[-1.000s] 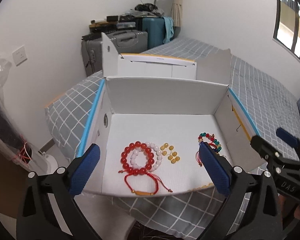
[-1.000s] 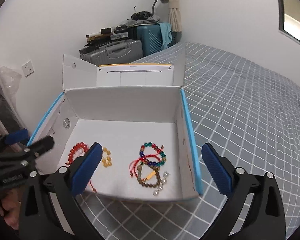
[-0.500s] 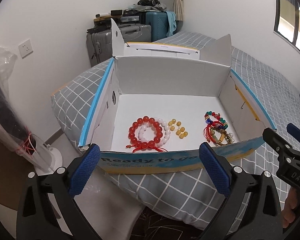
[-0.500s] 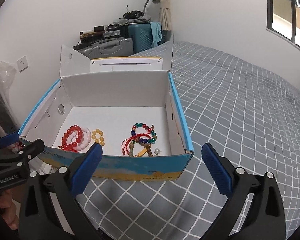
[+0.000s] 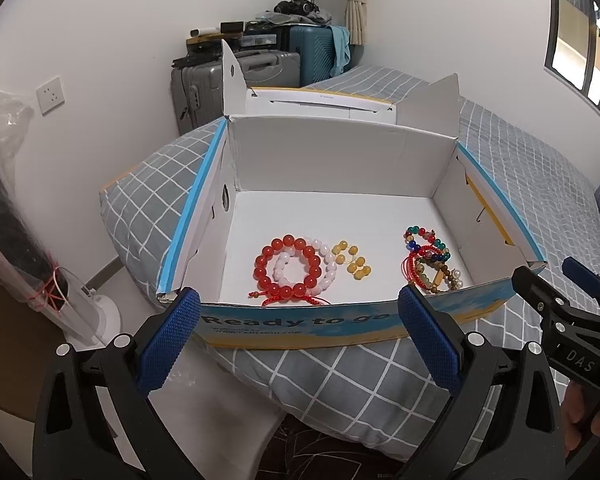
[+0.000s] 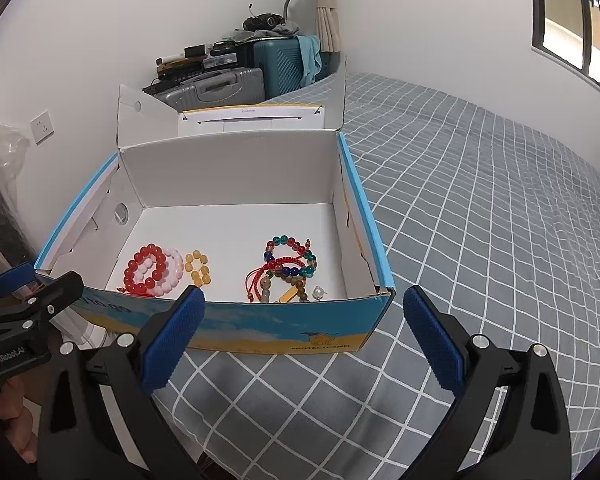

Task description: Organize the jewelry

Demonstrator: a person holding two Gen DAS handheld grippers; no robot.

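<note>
An open cardboard box (image 5: 300, 324) (image 6: 260, 330) with a white inside sits on the bed corner. On its floor at the left lie a red bead bracelet (image 5: 290, 268) (image 6: 146, 270), a pale pink bead bracelet (image 5: 326, 264) (image 6: 172, 270) and a yellow bead bracelet (image 5: 352, 261) (image 6: 198, 267). At the right lies a tangle of multicoloured bracelets (image 5: 430, 260) (image 6: 286, 270). My left gripper (image 5: 298, 344) is open and empty before the box's front wall. My right gripper (image 6: 300, 344) is open and empty, also in front of the box.
The bed (image 6: 480, 220) has a grey checked cover that stretches to the right. Suitcases (image 5: 260, 68) with clutter stand behind the box by the wall. A plastic-wrapped stand (image 5: 40, 280) is on the floor at the left.
Both grippers have pulled back and away from the box. The box's front wall, out of sight a second ago, now shows in both views and hides the near part of the floor.
</note>
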